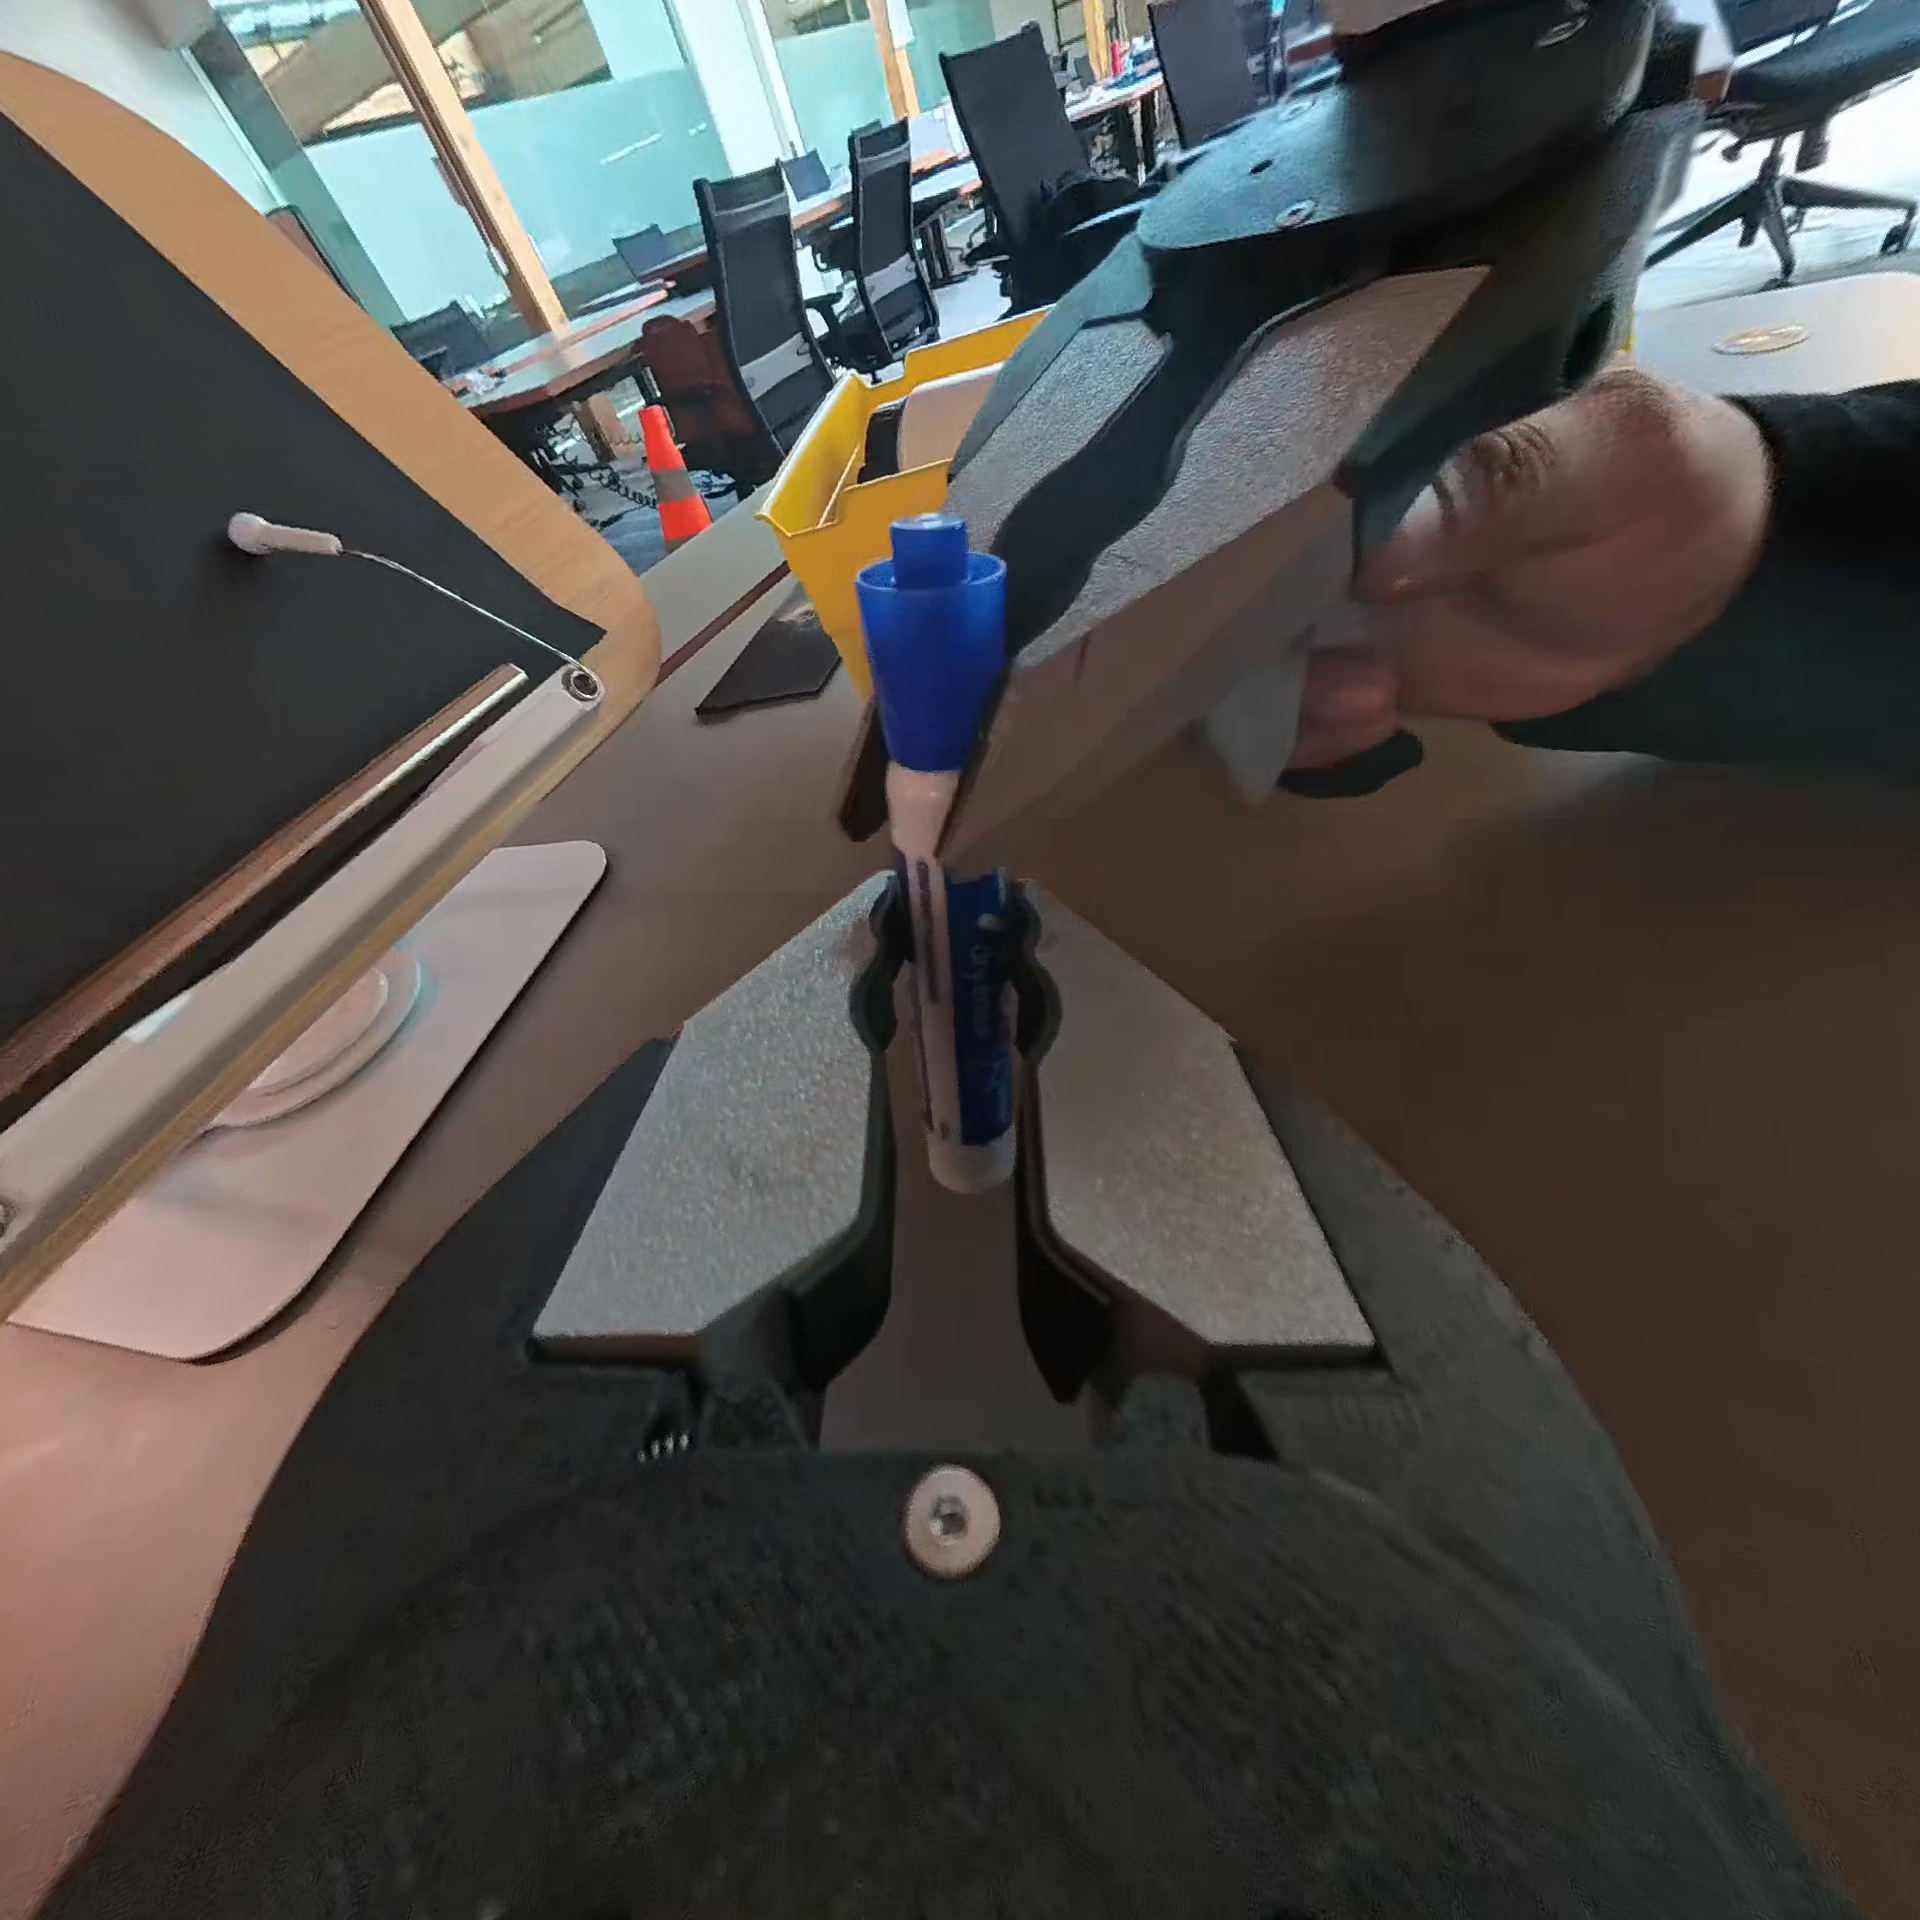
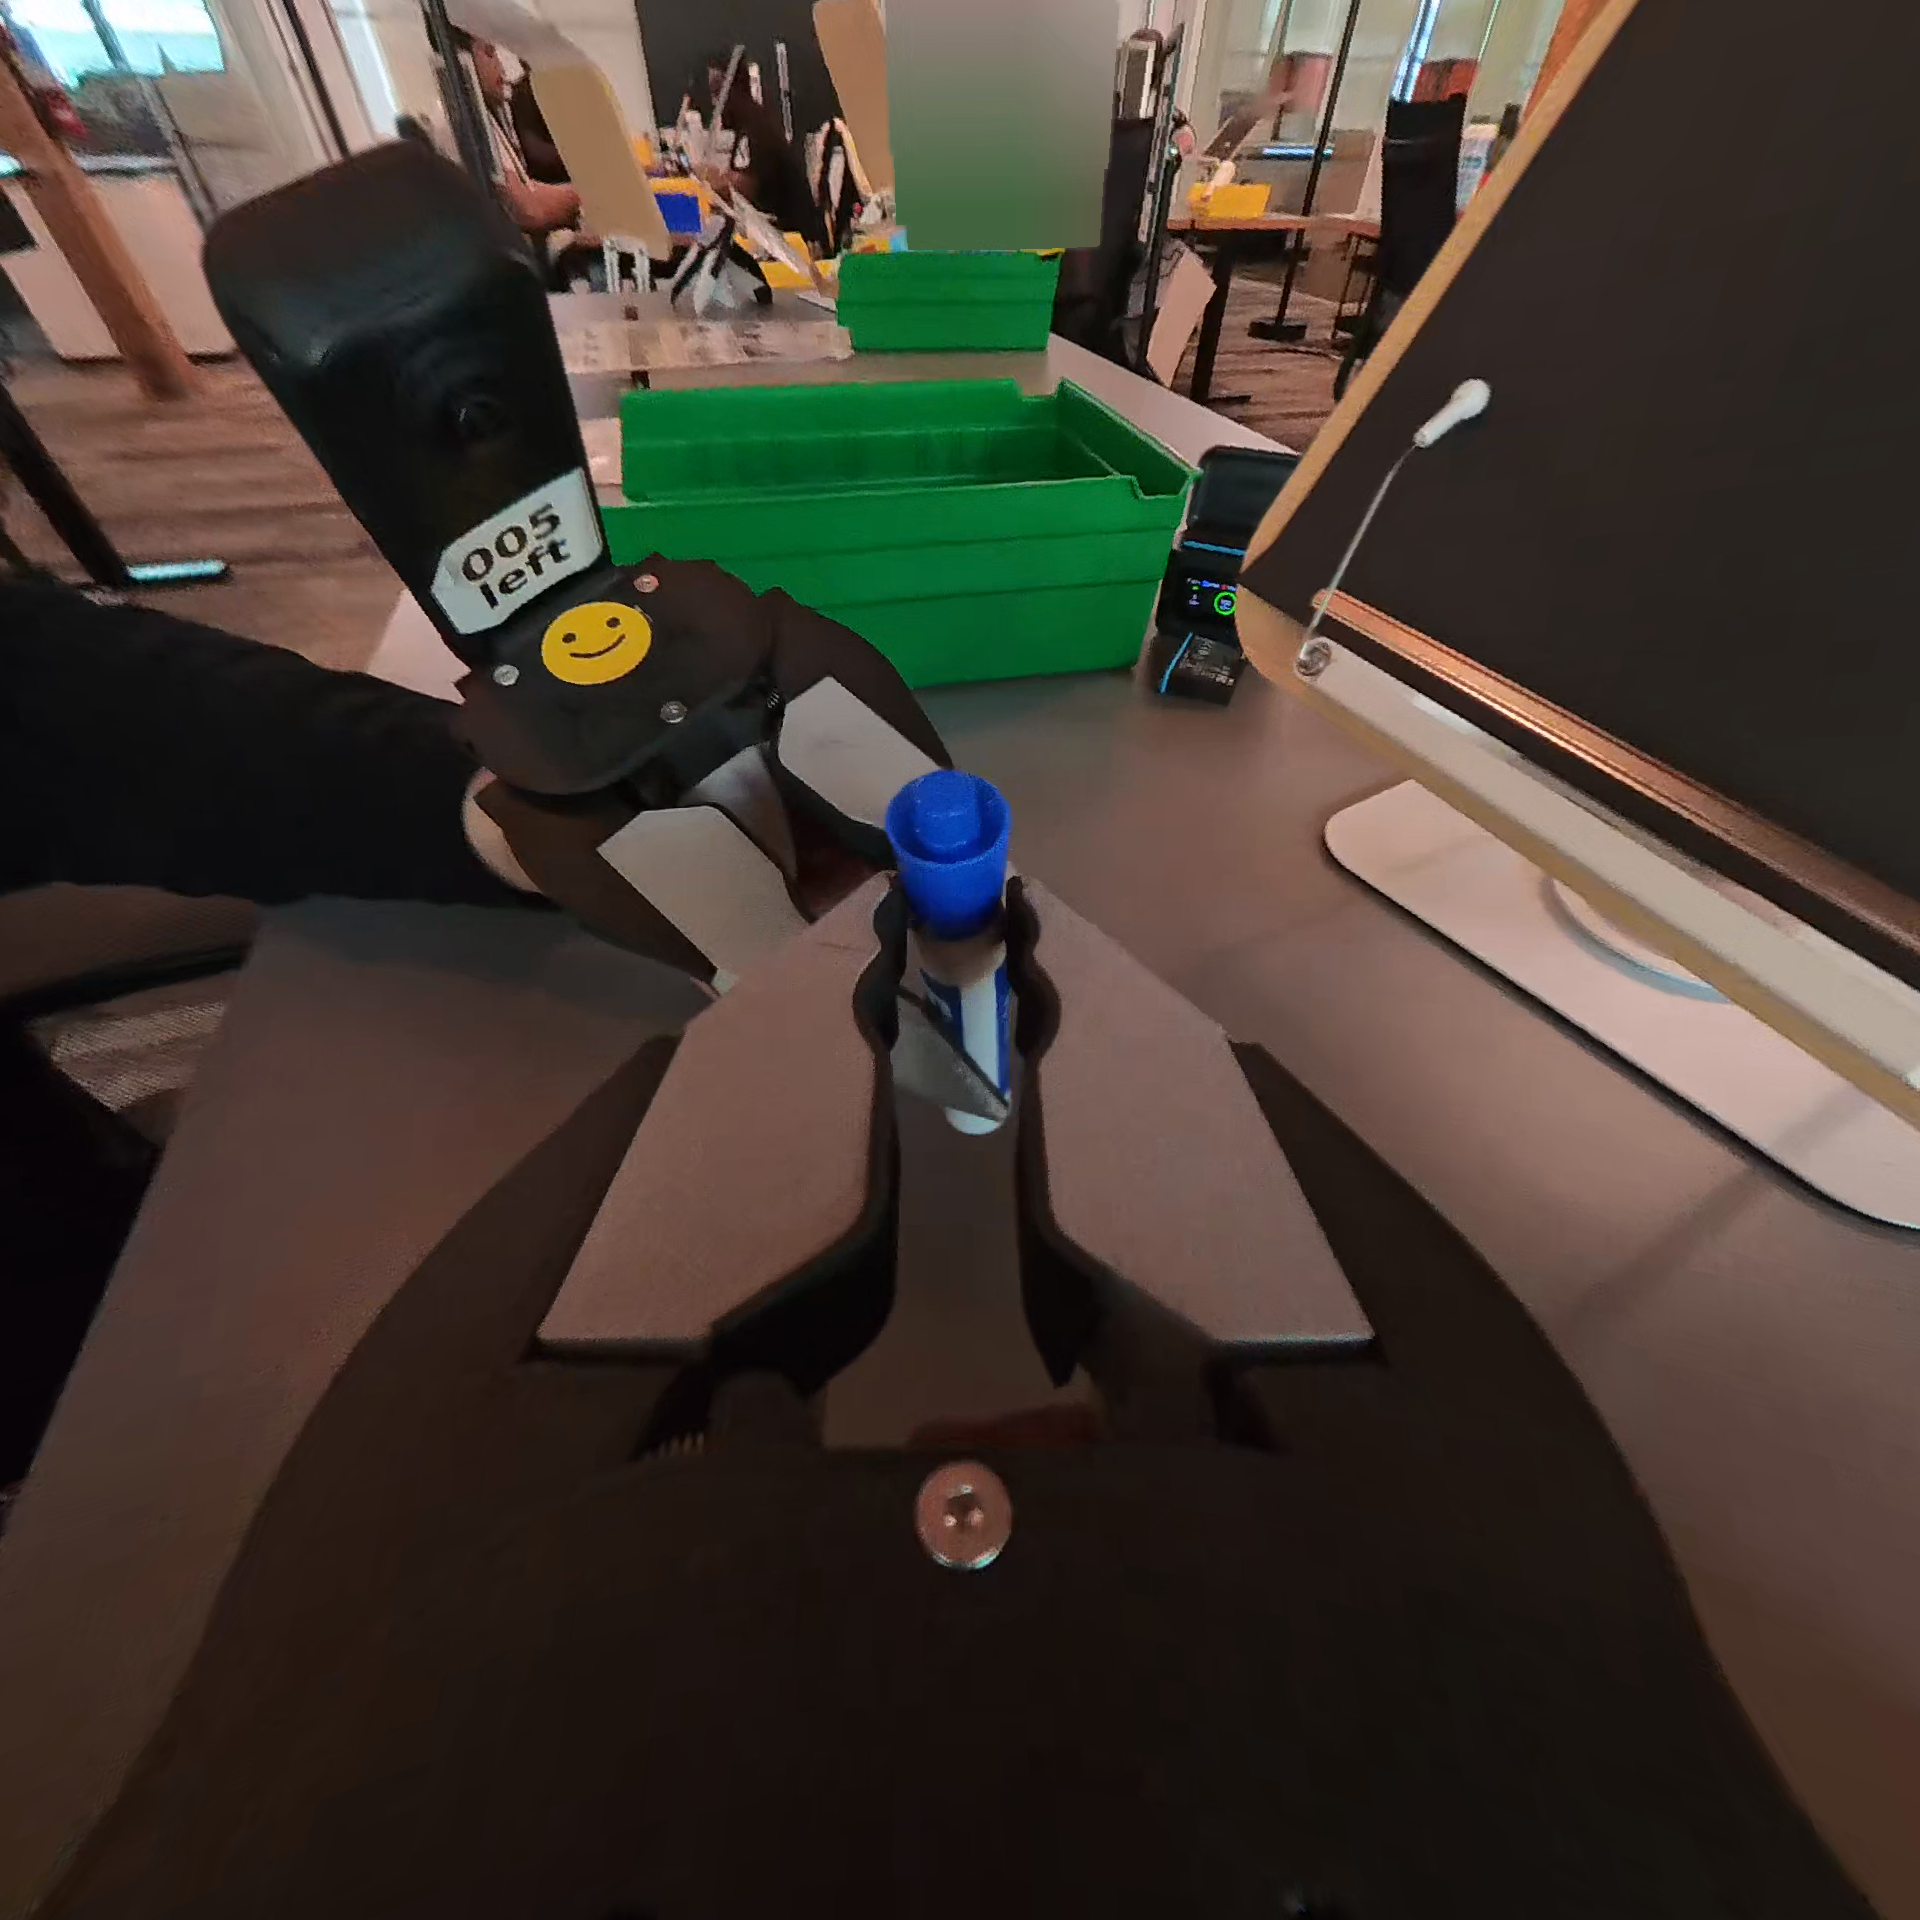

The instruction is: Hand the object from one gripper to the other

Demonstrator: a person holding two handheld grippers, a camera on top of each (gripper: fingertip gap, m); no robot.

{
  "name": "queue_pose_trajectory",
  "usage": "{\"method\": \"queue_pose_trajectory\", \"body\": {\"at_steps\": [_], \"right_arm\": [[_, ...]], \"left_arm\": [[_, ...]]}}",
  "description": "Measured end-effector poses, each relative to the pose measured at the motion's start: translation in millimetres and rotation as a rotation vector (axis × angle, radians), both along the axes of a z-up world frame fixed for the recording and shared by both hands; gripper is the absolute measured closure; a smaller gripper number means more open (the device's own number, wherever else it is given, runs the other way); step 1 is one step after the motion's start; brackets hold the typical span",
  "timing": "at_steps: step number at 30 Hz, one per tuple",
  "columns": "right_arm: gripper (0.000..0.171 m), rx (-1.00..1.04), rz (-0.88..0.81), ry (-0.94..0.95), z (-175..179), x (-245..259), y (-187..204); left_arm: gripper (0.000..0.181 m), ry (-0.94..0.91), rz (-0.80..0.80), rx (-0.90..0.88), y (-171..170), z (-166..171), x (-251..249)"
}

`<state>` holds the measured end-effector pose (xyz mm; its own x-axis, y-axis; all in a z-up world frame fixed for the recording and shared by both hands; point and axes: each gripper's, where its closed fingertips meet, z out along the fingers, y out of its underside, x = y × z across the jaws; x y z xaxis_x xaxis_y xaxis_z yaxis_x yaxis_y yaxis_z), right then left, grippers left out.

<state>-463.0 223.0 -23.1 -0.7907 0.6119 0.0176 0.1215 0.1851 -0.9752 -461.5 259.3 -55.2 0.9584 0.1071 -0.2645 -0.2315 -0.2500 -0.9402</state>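
Handing over: marker [image 1: 951, 977] upright between both grippers. Left gripper [image 1: 961, 914] is closed on its lower barrel; right gripper [image 2: 951, 935] clamps just under the blue cap [image 2: 948, 844]. Judged mid-transfer; next, one side must let go while the other holds firm.

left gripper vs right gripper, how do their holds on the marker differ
The left gripper has its jaws on the lower barrel of the marker; the right gripper has its jaws higher, just under the blue cap. In the left wrist view the right gripper slants down from the upper right; in the right wrist view the left gripper enters from the left. Both look shut on the same marker.
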Motion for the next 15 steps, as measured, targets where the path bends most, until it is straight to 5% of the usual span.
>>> {"method": "queue_pose_trajectory", "body": {"at_steps": [9, 12, 15], "right_arm": [[0.155, -0.248, 0.047, -0.071, 26, 4, 14], [0.155, -0.272, 0.045, -0.053, 31, 4, 17], [0.123, -0.268, 0.044, -0.051, 31, 4, 14]], "left_arm": [[0.161, 0.086, 0.022, -0.005, 1, -4, 1], [0.165, -0.012, 0.014, -0.009, 0, 1, 0], [0.165, -0.089, 0.0, 0.07, -4, 12, -5]]}}
